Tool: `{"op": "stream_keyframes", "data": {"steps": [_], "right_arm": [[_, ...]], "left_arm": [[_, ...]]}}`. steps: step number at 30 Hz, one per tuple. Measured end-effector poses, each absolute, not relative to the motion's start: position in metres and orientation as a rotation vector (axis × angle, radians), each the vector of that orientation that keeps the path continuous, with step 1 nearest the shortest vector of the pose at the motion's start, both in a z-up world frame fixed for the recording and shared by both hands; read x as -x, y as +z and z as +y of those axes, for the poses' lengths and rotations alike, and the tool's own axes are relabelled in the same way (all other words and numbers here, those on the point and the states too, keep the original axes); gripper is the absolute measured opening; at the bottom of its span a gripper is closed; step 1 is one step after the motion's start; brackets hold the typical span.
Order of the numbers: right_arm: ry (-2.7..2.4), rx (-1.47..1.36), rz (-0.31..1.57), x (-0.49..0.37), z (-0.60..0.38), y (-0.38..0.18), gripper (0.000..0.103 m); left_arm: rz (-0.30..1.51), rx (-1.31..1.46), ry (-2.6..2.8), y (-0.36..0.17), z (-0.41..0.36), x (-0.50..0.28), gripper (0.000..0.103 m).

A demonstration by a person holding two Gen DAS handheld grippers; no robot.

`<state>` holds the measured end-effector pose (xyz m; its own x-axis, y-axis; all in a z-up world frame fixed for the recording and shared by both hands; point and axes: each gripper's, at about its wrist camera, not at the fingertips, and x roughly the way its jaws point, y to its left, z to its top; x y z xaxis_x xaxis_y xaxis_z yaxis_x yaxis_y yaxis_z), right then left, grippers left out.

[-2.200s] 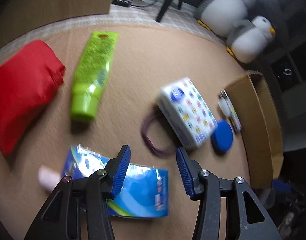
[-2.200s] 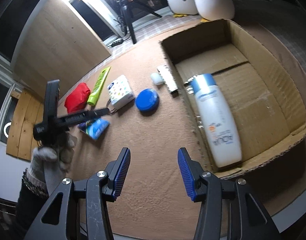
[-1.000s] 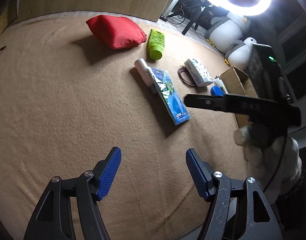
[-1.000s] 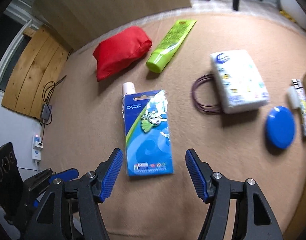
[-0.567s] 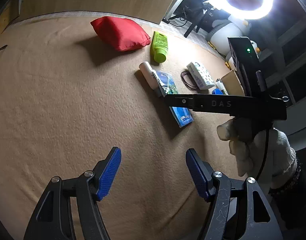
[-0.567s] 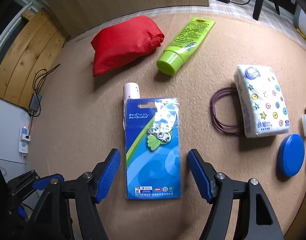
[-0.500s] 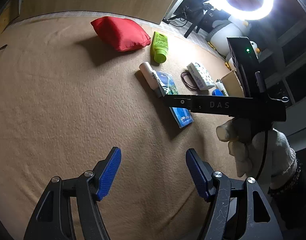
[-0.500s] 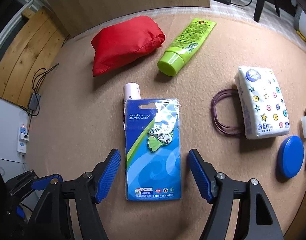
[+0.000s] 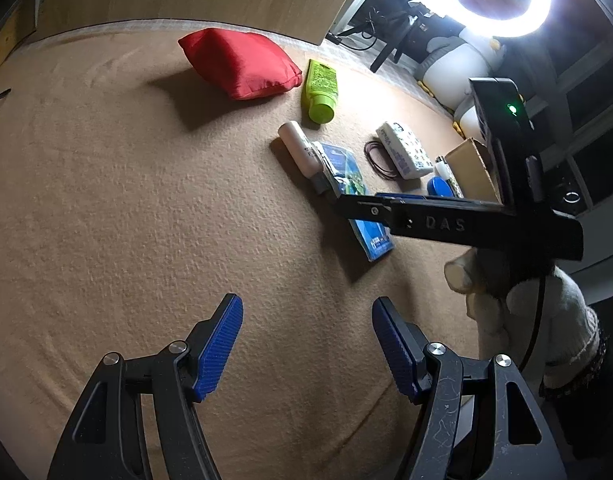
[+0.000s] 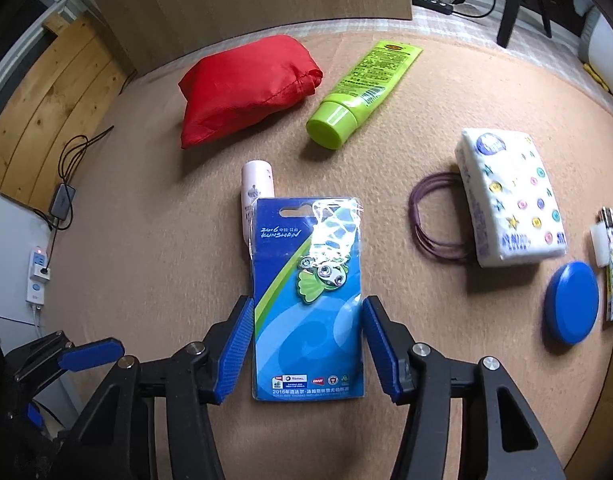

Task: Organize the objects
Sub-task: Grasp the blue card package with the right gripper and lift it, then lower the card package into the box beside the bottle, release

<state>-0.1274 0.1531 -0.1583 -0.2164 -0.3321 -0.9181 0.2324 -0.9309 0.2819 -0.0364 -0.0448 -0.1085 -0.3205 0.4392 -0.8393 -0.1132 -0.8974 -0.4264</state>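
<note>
**Right tool lines up on the blue card pack**

The right tool [image 10: 304, 340] has come down over the table [image 9: 126, 200] since a second ago, and its spread blue fingers now stand either side of the blue card pack [image 10: 308, 300], neither pad touching it as far as I can tell. That makes this pack the next thing to be put away, and the grab looks only a squeeze off.

Ahead of that tool lies the red pouch [image 10: 246, 88], the biggest item, with the green tube [image 10: 362, 92] to its right. Further right sits the tissue pack [image 10: 510, 196], a purple band loop [image 10: 434, 216] touching its near side. The blue round lid [image 10: 572, 308] and a lighter [image 10: 610, 256] lie at the far right, and a small pink bottle [image 10: 256, 192] is tucked partly under the card pack's upper left edge.

The cardboard box [image 9: 472, 168] shows only as a corner beyond the right tool in the left camera; its contents are hidden.

The left tool [image 9: 306, 346] hangs wide open over bare table, holding nothing.
</note>
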Motion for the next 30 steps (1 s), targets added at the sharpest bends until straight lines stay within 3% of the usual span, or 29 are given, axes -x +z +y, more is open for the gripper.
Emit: {"op": "stream_keyframes", "data": {"steps": [13,30], "right_arm": [[-2.376,-1.607,-0.161,0.079,0.189,-0.135,0.051],[-2.742,-1.522,-0.184,0.037,0.322,-0.066,0.051]], "left_arm": [[-0.372,1.582,2.263,-0.110,-0.026,0.044,0.071],[-0.282,1.549,2.186,-0.110,0.037,0.061,0.071]]}}
